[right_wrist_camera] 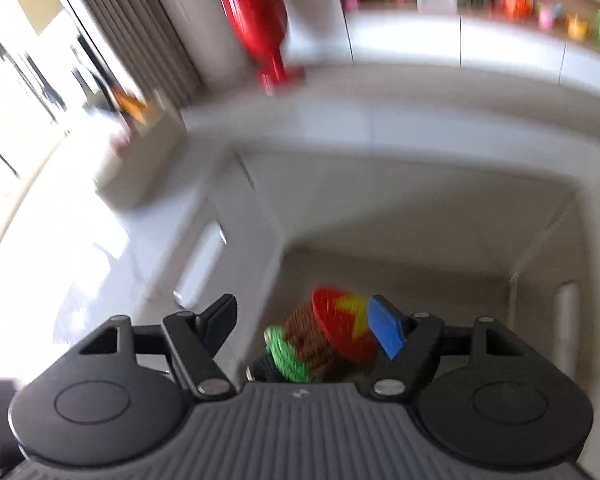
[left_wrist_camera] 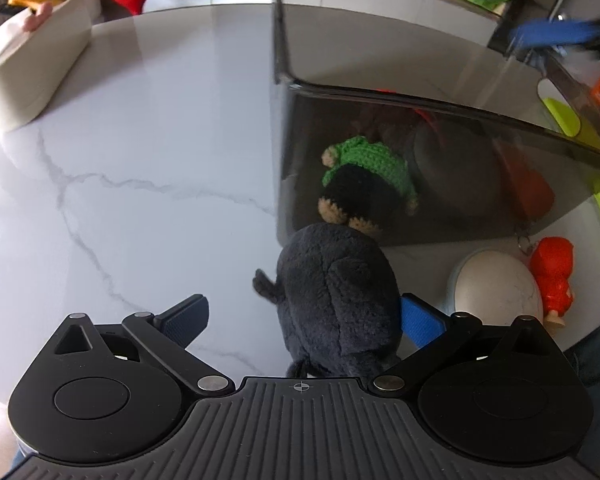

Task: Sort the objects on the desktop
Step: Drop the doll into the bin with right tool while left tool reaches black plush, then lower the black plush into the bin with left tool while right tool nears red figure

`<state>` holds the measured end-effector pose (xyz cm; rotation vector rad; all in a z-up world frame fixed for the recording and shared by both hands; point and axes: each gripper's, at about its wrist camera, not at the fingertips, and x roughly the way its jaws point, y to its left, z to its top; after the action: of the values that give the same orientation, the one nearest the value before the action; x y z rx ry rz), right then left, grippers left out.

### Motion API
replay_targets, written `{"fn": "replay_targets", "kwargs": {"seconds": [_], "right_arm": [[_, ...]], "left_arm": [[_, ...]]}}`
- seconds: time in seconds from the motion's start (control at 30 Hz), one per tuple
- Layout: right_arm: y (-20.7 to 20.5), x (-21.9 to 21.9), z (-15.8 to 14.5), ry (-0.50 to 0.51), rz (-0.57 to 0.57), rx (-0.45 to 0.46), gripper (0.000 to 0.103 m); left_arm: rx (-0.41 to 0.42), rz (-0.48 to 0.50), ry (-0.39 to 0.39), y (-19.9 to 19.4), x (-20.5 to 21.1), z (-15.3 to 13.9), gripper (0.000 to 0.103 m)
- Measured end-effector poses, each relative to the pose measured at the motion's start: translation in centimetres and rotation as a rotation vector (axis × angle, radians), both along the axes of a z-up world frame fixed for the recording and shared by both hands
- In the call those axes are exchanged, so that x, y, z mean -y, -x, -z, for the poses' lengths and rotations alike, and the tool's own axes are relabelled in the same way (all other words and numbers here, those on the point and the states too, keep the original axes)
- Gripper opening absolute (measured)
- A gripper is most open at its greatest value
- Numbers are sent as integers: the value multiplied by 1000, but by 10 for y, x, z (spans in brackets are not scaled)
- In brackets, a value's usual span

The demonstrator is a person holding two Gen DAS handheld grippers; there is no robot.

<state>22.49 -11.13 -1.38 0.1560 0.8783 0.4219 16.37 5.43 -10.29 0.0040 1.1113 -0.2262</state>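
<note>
Now, my left gripper [left_wrist_camera: 304, 320]: jaws spread wide on either side of a dark plush toy [left_wrist_camera: 336, 296]; the blue right pad looks to touch its flank, the left pad stands well clear, so nothing is clamped.
Dark plush toy: lying on the marble table [left_wrist_camera: 140, 160], just in front of the smoky translucent bin [left_wrist_camera: 440, 120].
Bin contents: a crocheted doll in green [left_wrist_camera: 364, 172] rests inside against the near wall, with something red and a dark rounded shape behind it, too dim to name.
Beside the bin: a pale egg-shaped thing [left_wrist_camera: 496, 284] and a red figurine [left_wrist_camera: 552, 280] on the table, near my right pad.
My right gripper [right_wrist_camera: 304, 324]: jaws apart, held over the open bin [right_wrist_camera: 420, 220]; the view is blurred by motion.
Under it: a crocheted doll with a red and yellow hat [right_wrist_camera: 332, 336] sits between the pads; only the blue pad seems to graze the hat, so I judge it loose, not gripped.
Step in hand: as I judge it, the left is at the plush toy, closing or letting go, I cannot tell which; the right is at the bin with the doll.
Next move calls for: if gripping, centring the toy's soft body between both pads, since it would squash and slip.
</note>
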Motion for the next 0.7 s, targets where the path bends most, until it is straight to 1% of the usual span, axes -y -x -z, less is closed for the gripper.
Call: {"fn": "replay_targets", "kwargs": {"seconds": [0.03, 0.07, 0.1, 0.17, 0.2, 0.27, 0.33, 0.37, 0.4, 0.5, 0.53, 0.63, 0.7], "right_arm": [[23, 10, -9, -31, 8, 89, 82], [48, 20, -17, -65, 21, 183, 90], [73, 32, -21, -94, 39, 265, 93], [113, 54, -19, -127, 72, 366, 95], [129, 66, -15, -133, 81, 384, 95], [151, 83, -6, -141, 104, 372, 95], [163, 98, 10, -158, 135, 329, 95], [166, 104, 20, -175, 155, 308, 95], [168, 110, 29, -195, 177, 287, 95], [172, 132, 52, -279, 239, 224, 95], [172, 140, 60, -311, 257, 202, 95], [176, 157, 71, -357, 288, 181, 95], [179, 168, 76, -379, 304, 174, 95]], "left_arm": [[6, 8, -4, -2, 6, -1, 103], [5, 16, -16, -4, 9, 1, 103], [1, 21, -25, -4, 17, 4, 103], [-28, 14, -18, -5, 26, 10, 103], [-49, 0, -27, -8, 29, 12, 103], [-82, -33, -55, -15, 34, 19, 103], [-87, -63, -79, -18, 38, 24, 103], [-84, -76, -71, -18, 38, 24, 91], [-81, -88, -63, -17, 38, 25, 74], [-77, -112, -39, -15, 35, 19, 70], [-62, -113, -44, -13, 34, 15, 70], [17, -85, -115, 2, 39, -5, 69], [55, -45, -132, 17, 43, -24, 69]]}}
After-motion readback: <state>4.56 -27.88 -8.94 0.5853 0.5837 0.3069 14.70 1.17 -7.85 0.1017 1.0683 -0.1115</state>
